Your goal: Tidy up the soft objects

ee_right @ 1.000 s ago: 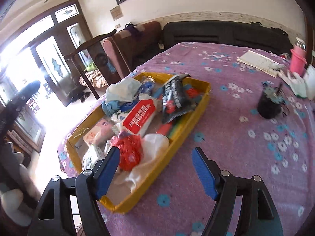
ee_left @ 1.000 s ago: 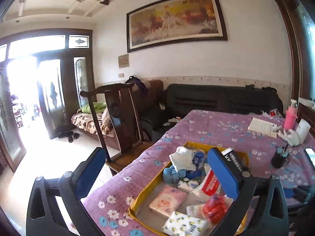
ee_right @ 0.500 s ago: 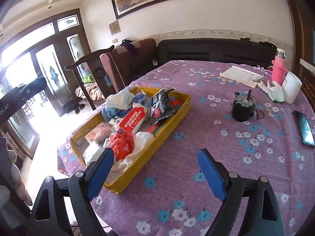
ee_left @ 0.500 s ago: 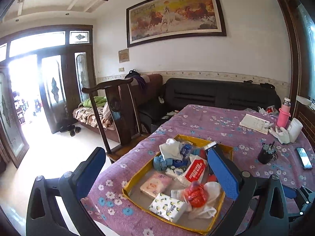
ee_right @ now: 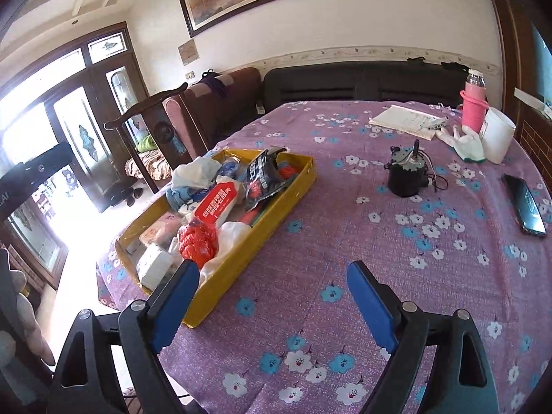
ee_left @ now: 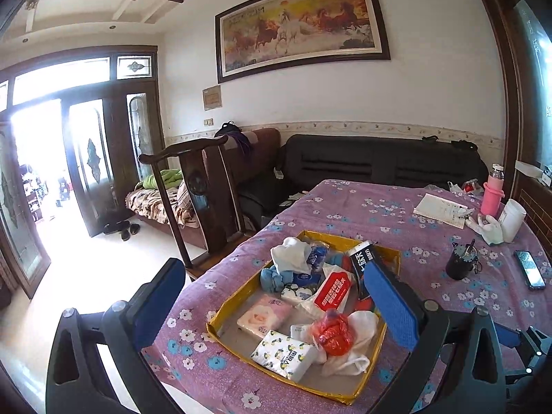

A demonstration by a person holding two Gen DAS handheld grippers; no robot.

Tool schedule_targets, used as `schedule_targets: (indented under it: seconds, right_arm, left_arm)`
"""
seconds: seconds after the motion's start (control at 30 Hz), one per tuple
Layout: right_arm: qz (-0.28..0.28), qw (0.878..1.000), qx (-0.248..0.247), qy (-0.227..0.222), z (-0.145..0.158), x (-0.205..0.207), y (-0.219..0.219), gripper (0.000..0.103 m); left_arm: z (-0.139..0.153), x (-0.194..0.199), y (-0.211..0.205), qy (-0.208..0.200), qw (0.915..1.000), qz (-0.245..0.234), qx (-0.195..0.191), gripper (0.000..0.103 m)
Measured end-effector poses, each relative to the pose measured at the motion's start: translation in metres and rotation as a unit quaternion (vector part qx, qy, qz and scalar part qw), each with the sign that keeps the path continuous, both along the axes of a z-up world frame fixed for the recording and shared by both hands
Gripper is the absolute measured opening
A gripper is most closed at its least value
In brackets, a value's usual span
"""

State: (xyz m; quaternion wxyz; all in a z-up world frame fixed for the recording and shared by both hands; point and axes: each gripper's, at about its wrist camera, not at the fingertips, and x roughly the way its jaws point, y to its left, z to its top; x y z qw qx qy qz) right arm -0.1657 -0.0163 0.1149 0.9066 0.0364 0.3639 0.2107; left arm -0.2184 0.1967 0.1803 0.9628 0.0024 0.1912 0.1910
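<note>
A yellow tray (ee_left: 358,395) (ee_right: 276,219) lies on the purple flowered tablecloth near the table's left edge. It holds several soft things: a lemon-print tissue pack (ee_left: 284,355), a pink tissue pack (ee_left: 264,315), a red plastic bag (ee_left: 333,327) (ee_right: 198,241), a red-labelled wipes pack (ee_left: 333,291) (ee_right: 215,205), a white cloth (ee_left: 291,255) (ee_right: 196,172), a black snack bag (ee_right: 264,176). My left gripper (ee_left: 272,305) is open and empty, above the tray's near end. My right gripper (ee_right: 272,302) is open and empty, right of the tray's near corner.
A black pot with a motor part (ee_right: 405,174) stands mid-table. A phone (ee_right: 526,203), white gloves (ee_right: 464,141), a white cup (ee_right: 496,136), a pink bottle (ee_right: 474,105) and a notebook (ee_right: 405,120) lie at the far right. A wooden chair (ee_left: 203,200) stands left of the table.
Both grippers have pulled back and up from the tray, so more of the table shows. Both stay open and empty. The things in the tray have not moved.
</note>
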Motion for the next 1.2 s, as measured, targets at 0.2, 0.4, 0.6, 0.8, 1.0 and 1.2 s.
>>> schedule_targets:
  seconds: [0.2,0.4,0.6,0.8,1.0,1.2]
  right_arm:
    - [0.003,1.0,-0.003,0.006,-0.005,0.002,0.003,0.091]
    - [0.005,1.0,-0.005,0.011,-0.009,0.005,0.007,0.091]
    - [0.006,1.0,-0.01,0.02,-0.015,0.007,0.013,0.091]
    - [0.009,1.0,-0.017,0.024,-0.019,0.009,0.02,0.091]
    - [0.012,1.0,-0.022,0.015,-0.019,0.007,0.028,0.091]
    - [0.008,1.0,-0.027,0.008,-0.019,0.006,0.027,0.091]
  left_arm:
    - [-0.002,0.0,-0.002,0.005,1.0,0.005,0.0,0.103]
    - [-0.007,0.005,-0.002,0.017,0.9998,0.003,-0.005,0.103]
    - [-0.016,0.012,0.003,0.029,0.9995,0.002,-0.012,0.103]
    - [-0.019,0.01,0.008,0.018,0.9996,0.017,-0.01,0.103]
    - [-0.012,-0.023,-0.002,-0.06,0.9974,0.037,0.015,0.103]
    - [-0.028,0.0,-0.011,0.009,0.9991,-0.041,-0.011,0.103]
